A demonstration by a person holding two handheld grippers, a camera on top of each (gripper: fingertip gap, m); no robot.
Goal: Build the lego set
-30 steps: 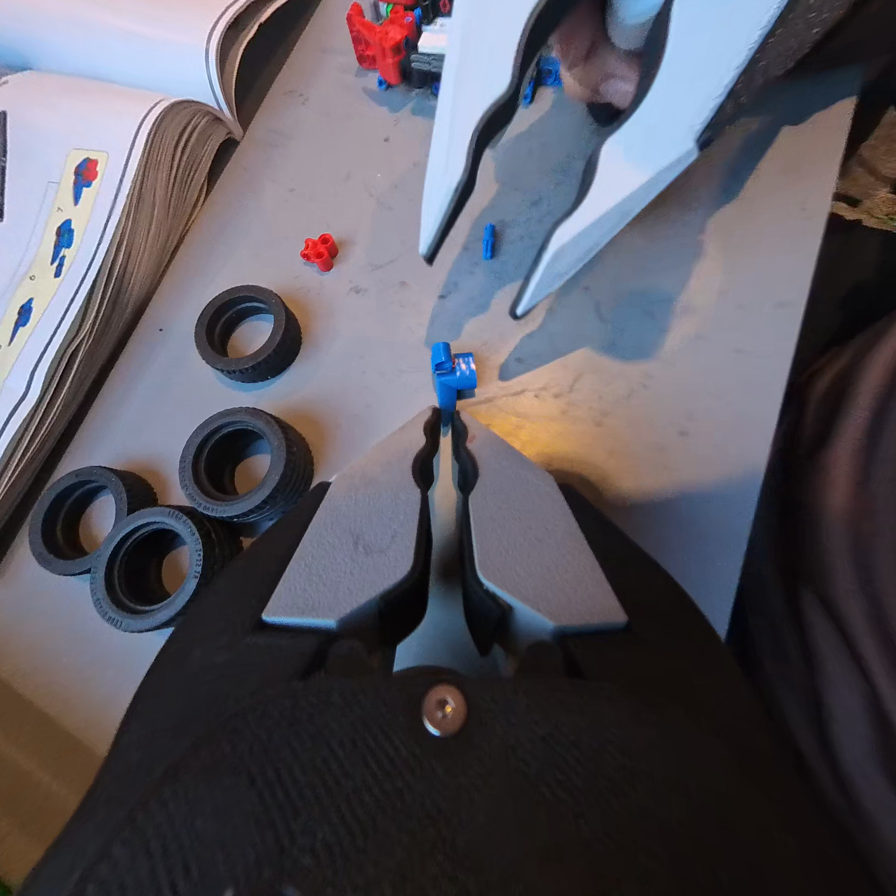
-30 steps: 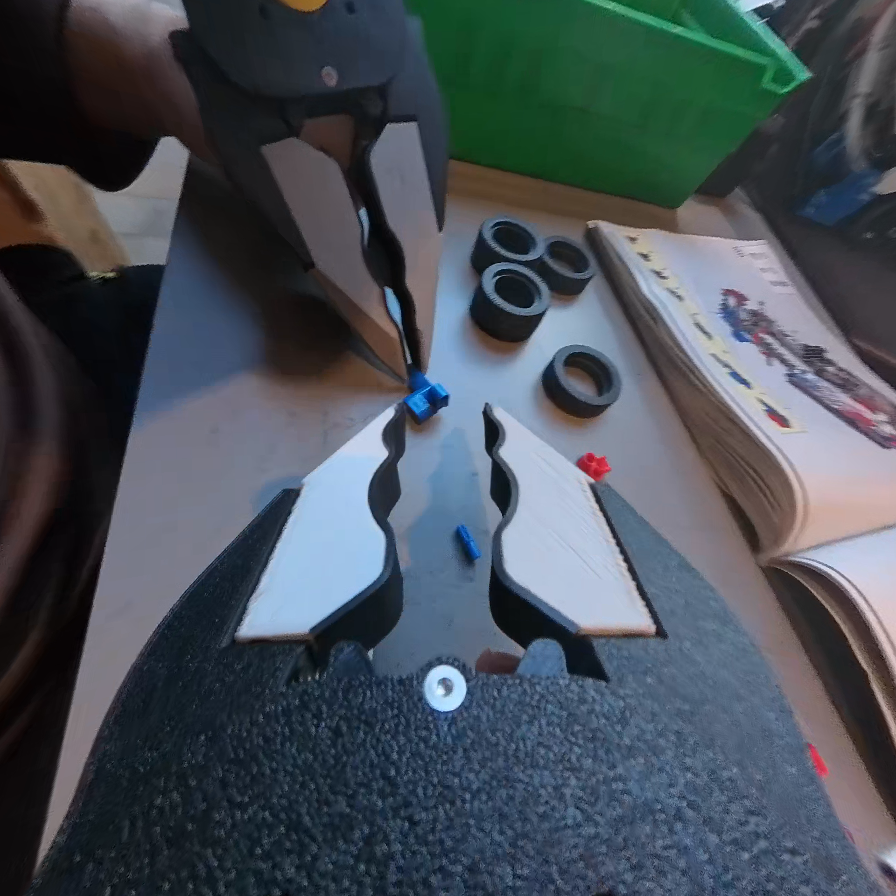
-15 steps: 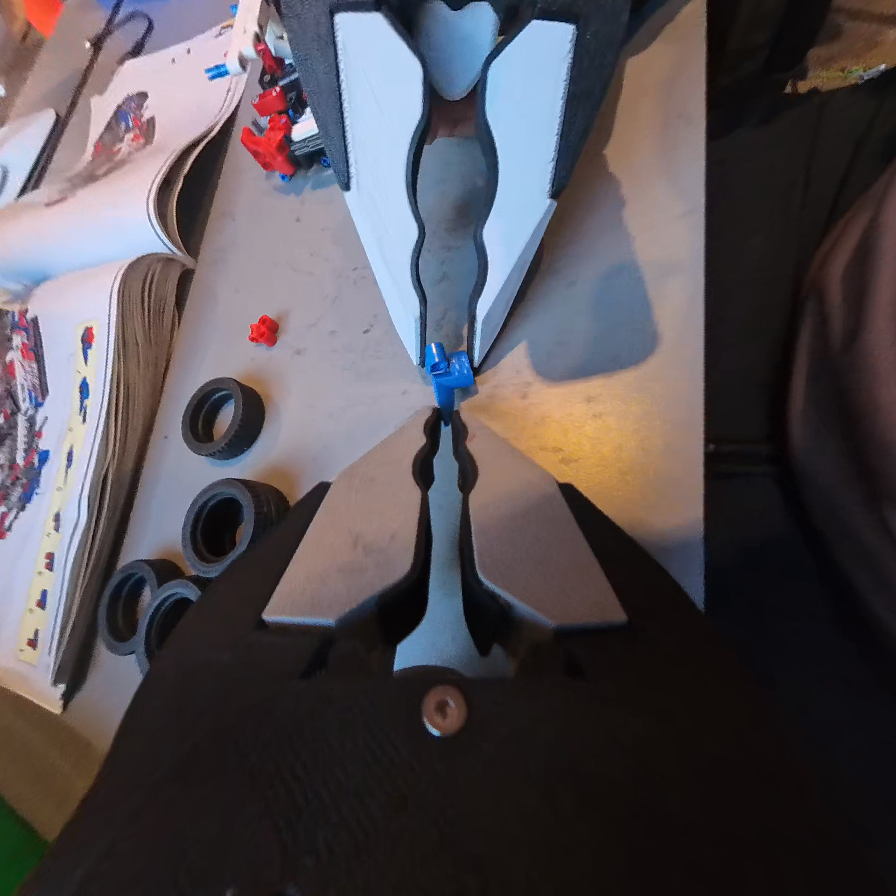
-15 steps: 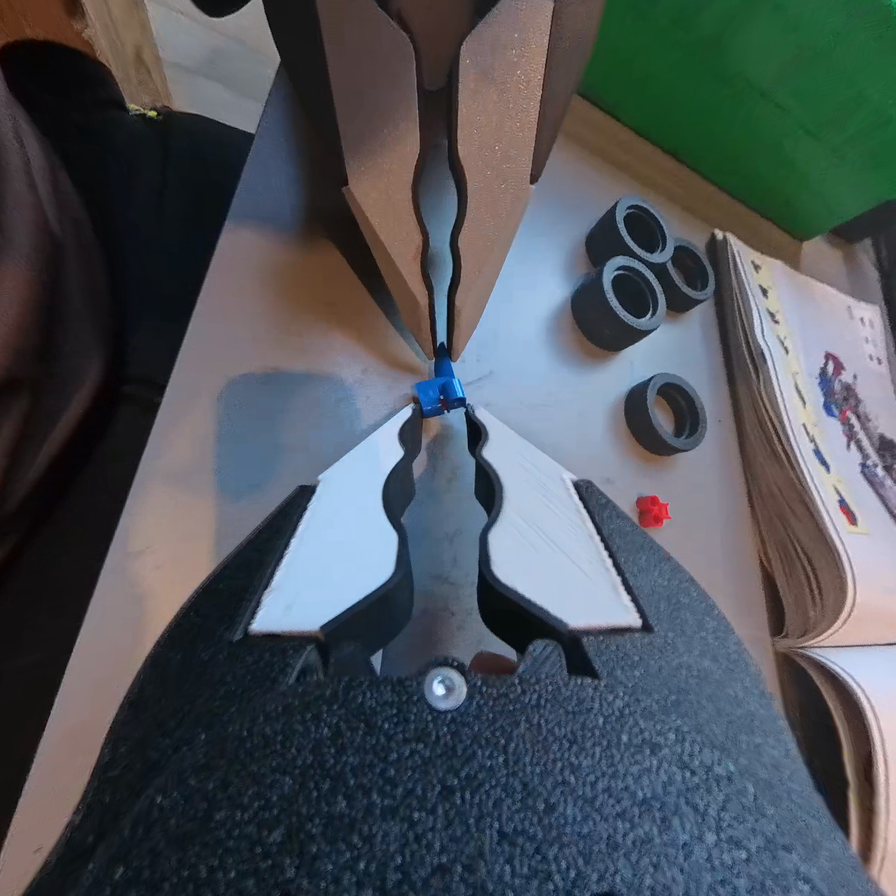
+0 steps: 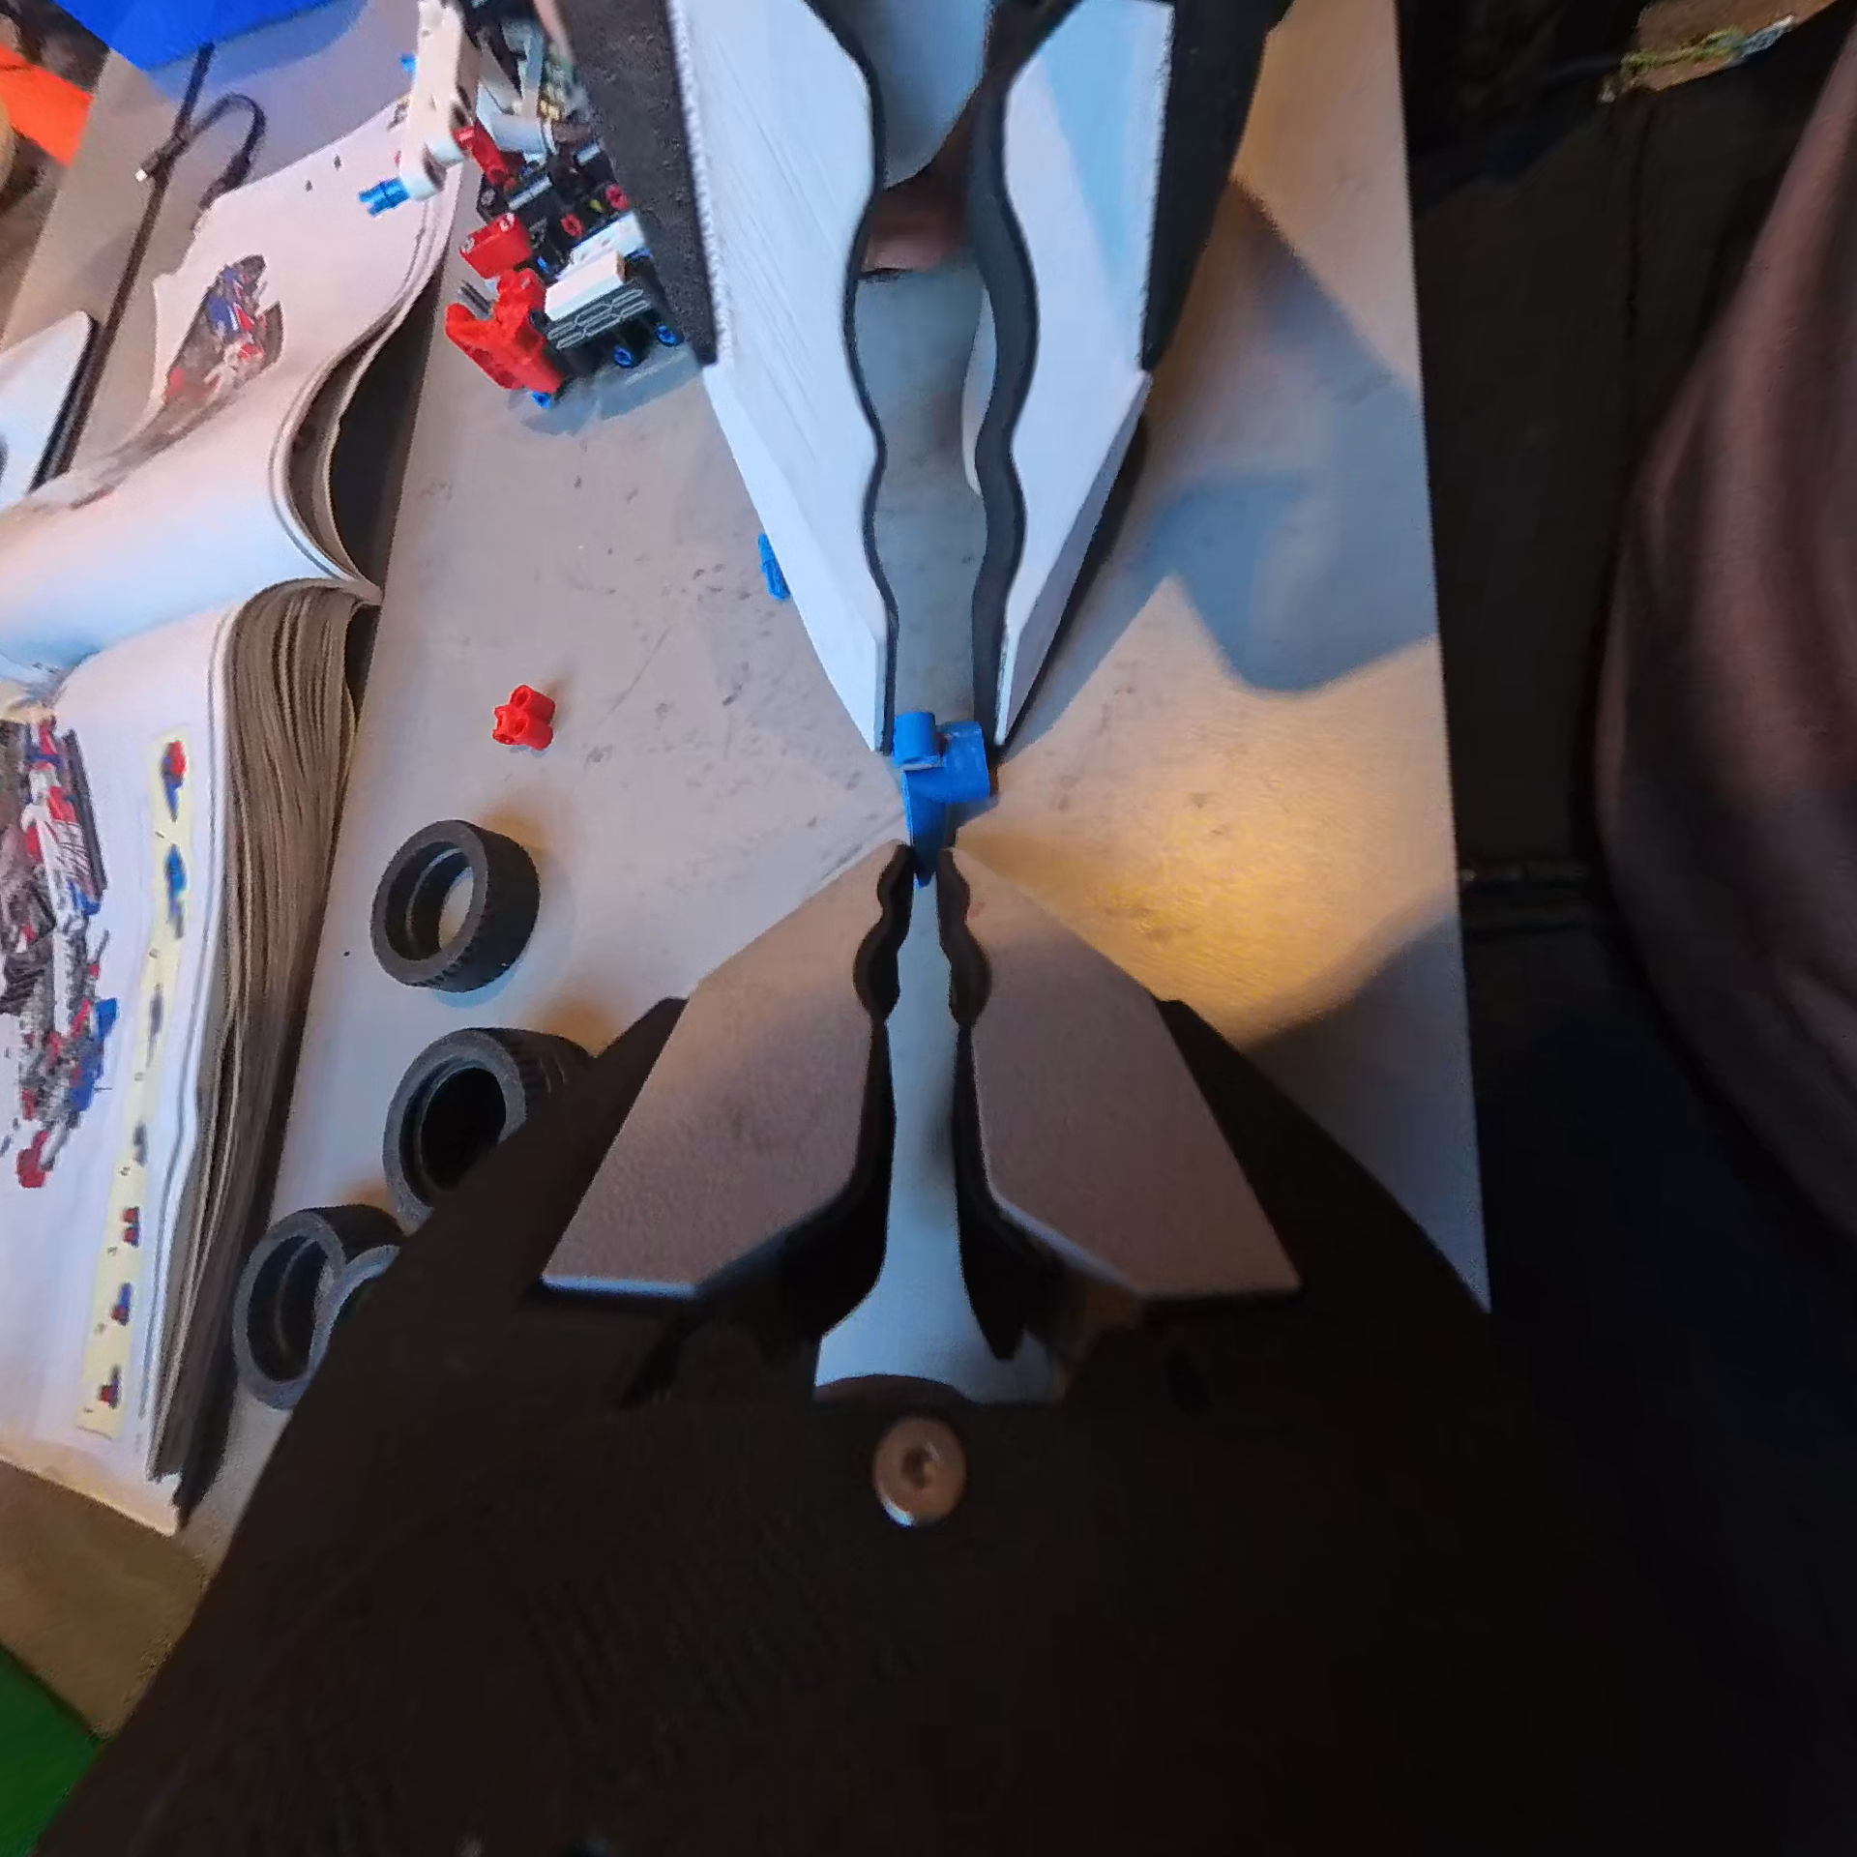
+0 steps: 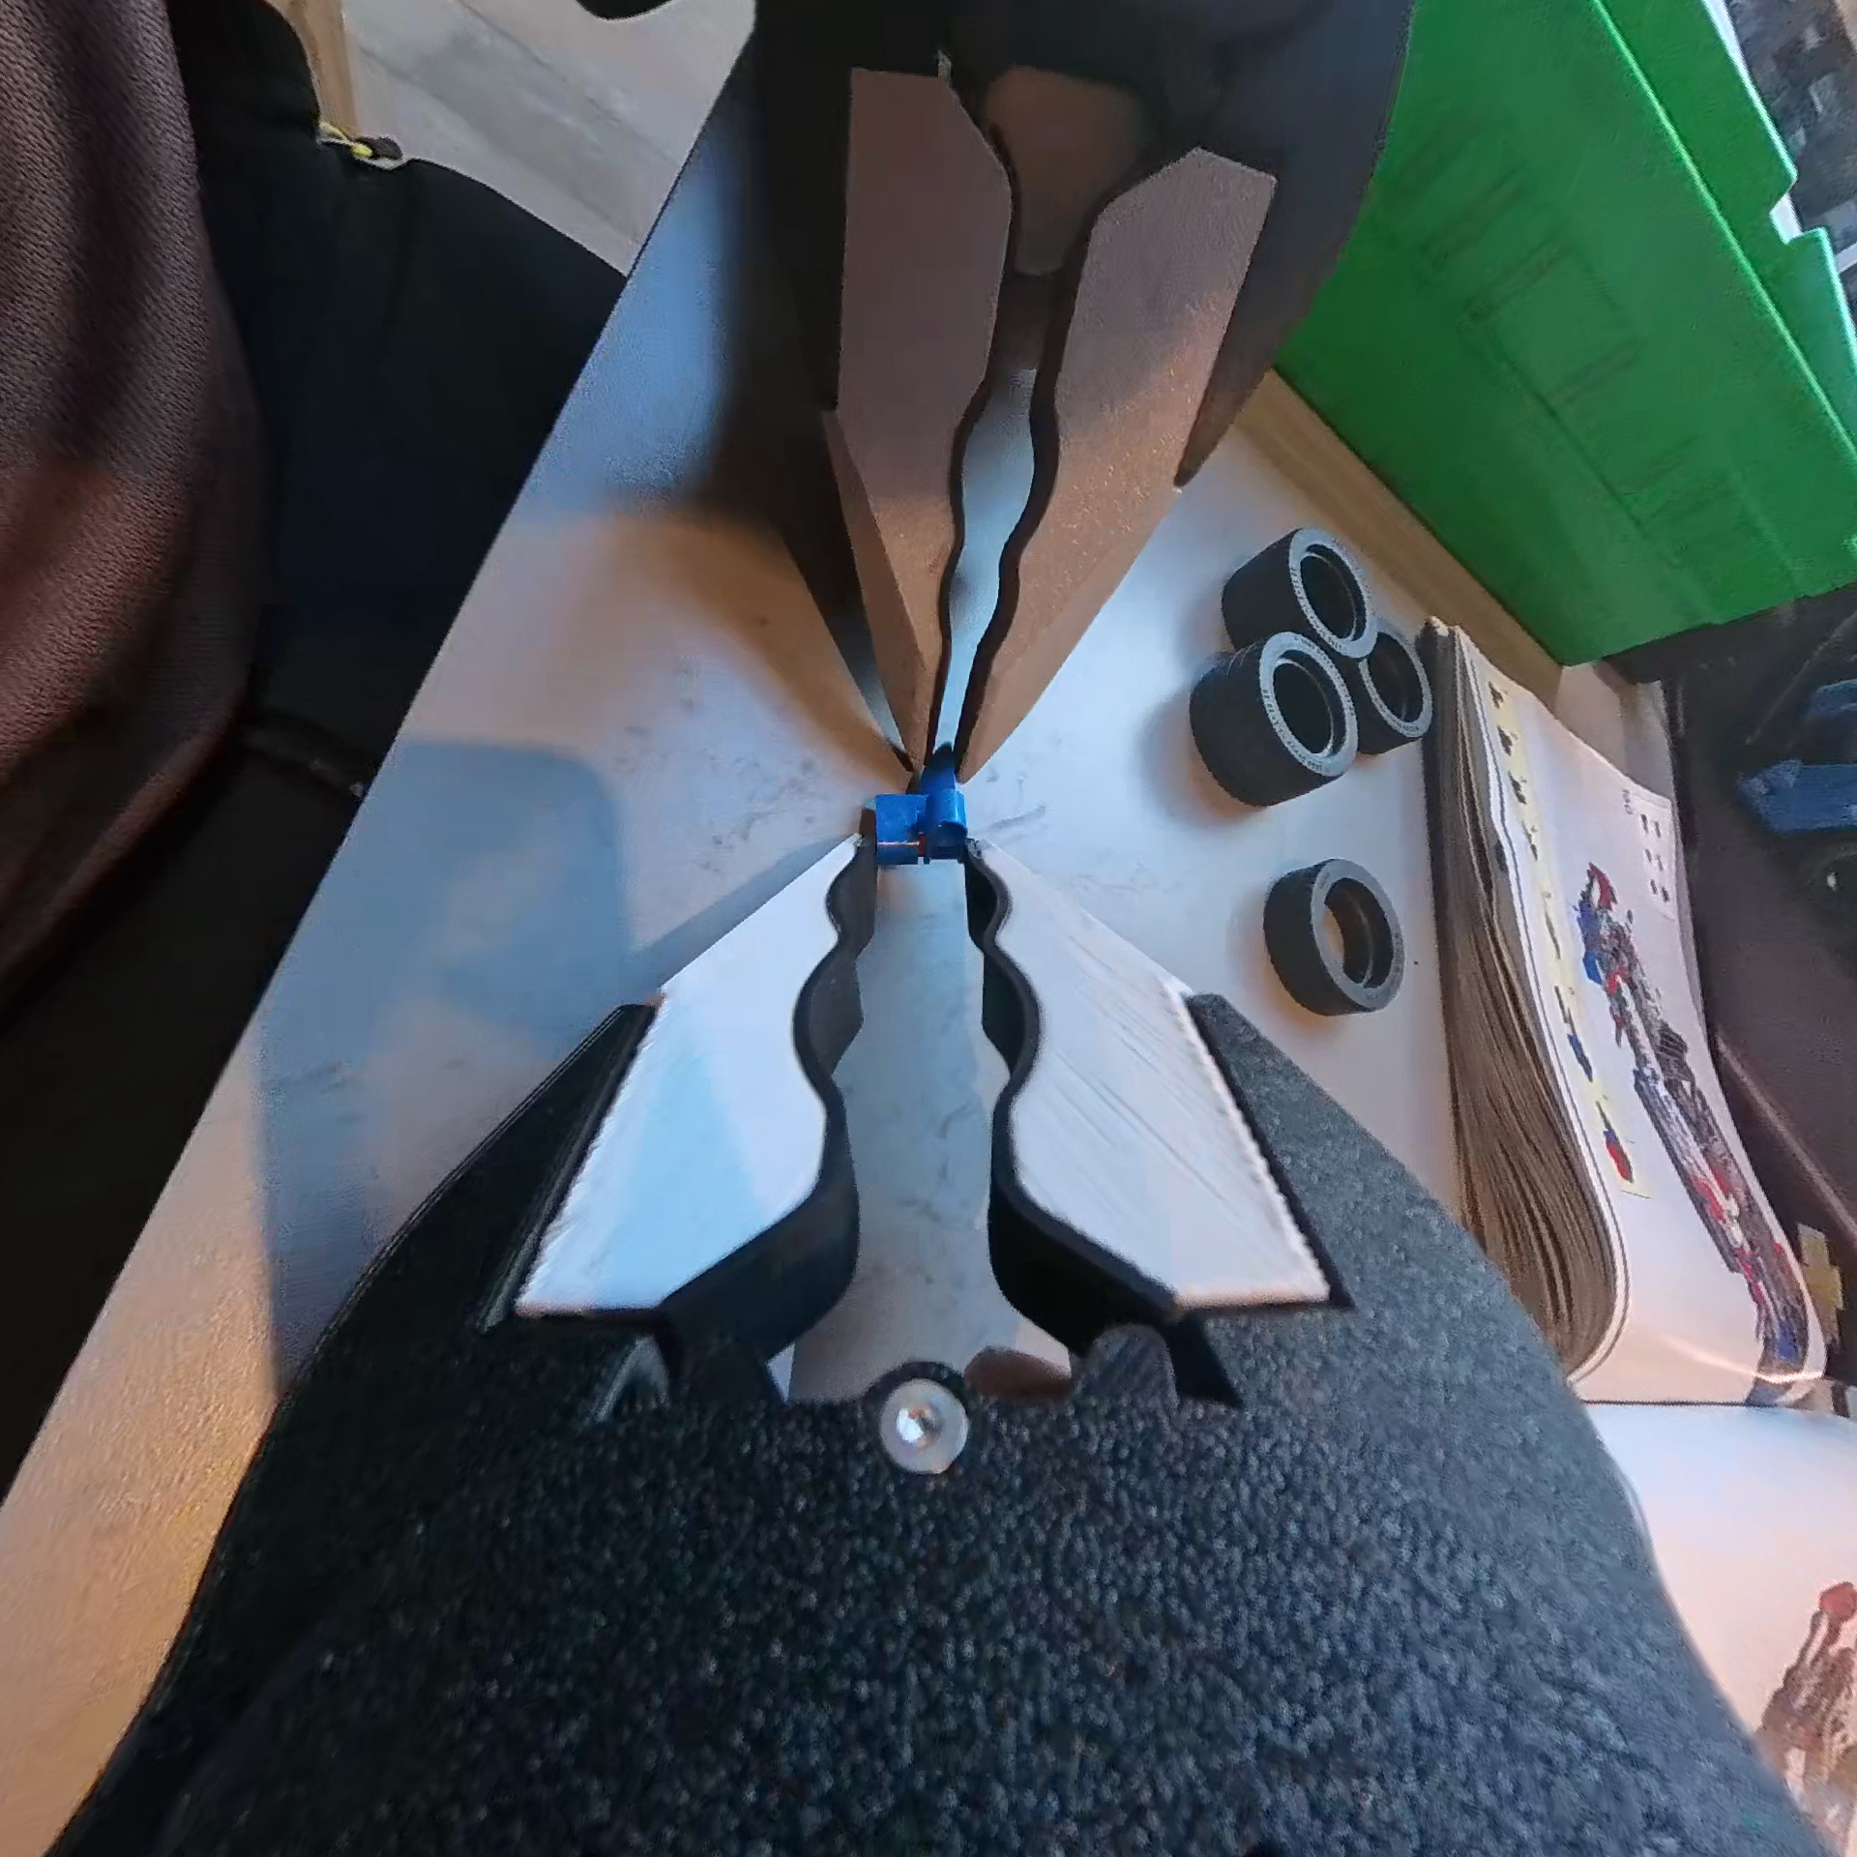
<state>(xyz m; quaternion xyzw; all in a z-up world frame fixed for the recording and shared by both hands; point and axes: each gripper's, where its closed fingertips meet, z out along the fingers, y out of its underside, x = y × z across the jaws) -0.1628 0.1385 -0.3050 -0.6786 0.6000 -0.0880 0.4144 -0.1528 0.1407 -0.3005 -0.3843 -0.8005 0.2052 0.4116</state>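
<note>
I have the small blue piece (image 5: 940, 774) pinched at one end by my left claw (image 5: 924, 864), whose tips are closed on its narrow stub, above the grey table (image 5: 1206, 884). My right claw (image 6: 914, 849) faces it from the far side of the piece, tips drawn in against the piece's wider end; from either camera I judge it is clamped on it, though the contact is tiny.

The risk I see is the piece itself. Both claws bite only at their very tips, so any twist between my two hands could lever the piece out and flick it off the table edge, which lies close to the piece on the side where dark clothing shows. Pulling apart unevenly could also snap the two joined blue parts loose.

On the other side of the piece lie a red connector (image 5: 524, 716) and four black tyres (image 5: 454, 906), with an open instruction book (image 5: 151, 904) beyond them. A half-built model (image 5: 548, 291) sits farther off past the right claw. If the piece drops among the tyres, I could lose it against them.
</note>
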